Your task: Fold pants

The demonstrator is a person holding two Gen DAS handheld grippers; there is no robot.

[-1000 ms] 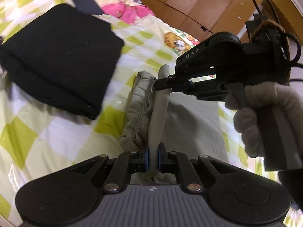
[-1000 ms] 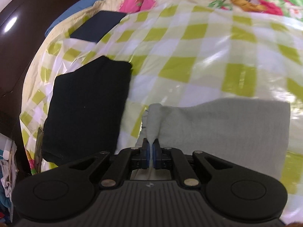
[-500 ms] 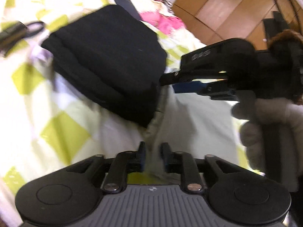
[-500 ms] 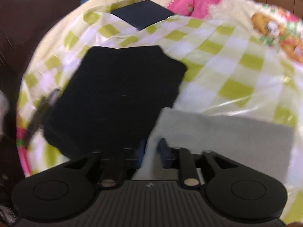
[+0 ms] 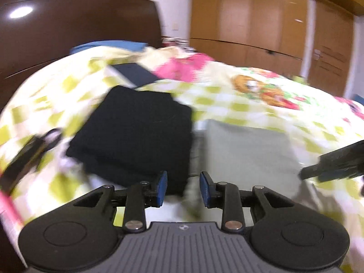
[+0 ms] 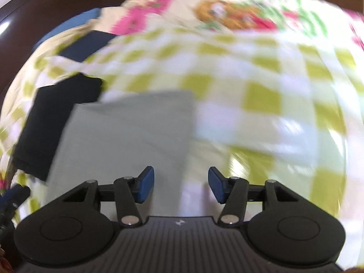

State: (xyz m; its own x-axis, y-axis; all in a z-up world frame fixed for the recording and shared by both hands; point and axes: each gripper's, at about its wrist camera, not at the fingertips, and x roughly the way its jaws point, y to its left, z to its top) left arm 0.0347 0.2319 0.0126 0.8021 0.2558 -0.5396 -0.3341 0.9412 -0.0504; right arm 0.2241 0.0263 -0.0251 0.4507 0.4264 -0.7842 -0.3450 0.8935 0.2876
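Note:
The folded grey pants (image 5: 248, 150) lie flat on the green-checked bed cover, beside a folded black garment (image 5: 136, 132). My left gripper (image 5: 183, 188) is open and empty, above the near edge where the grey and black pieces meet. My right gripper (image 6: 180, 185) is open and empty, over the near right edge of the grey pants (image 6: 127, 134); the black garment (image 6: 54, 113) lies to their left. The right gripper's finger also shows in the left wrist view (image 5: 334, 166). Both views are blurred.
The checked bed cover (image 6: 261, 95) spreads to the right. A dark flat item (image 5: 134, 72) and pink bedding (image 5: 184, 68) lie near the brown headboard (image 5: 68, 29). Wooden wardrobes (image 5: 261, 22) stand behind. A dark object (image 5: 27, 154) lies at the left edge.
Both grippers have let go of the grey pants, opened and pulled back. The pants now lie flat next to the black garment. Both cameras have swung upward.

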